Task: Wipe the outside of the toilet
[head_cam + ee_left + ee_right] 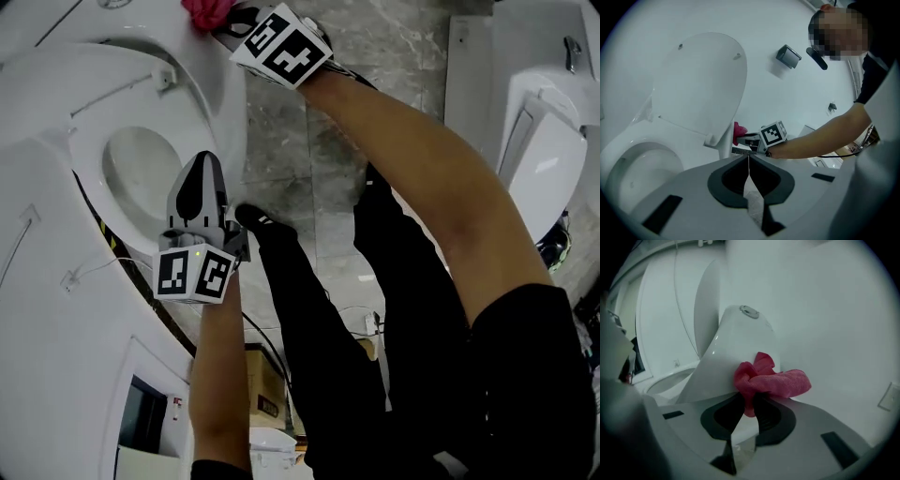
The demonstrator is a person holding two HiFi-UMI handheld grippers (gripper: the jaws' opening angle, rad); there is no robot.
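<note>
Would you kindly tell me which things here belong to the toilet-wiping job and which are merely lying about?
In the job: white ceramic toilet; crumpled pink cloth, held against it; right hand-held gripper, shut on the cloth.
Lying about: left hand-held gripper, shut and empty; grey wall-mounted paper holder; brown cardboard box on the floor; second white fixture.

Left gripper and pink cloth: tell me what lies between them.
In the head view, the toilet's raised white lid fills the stretch between the left gripper and the pink cloth.
</note>
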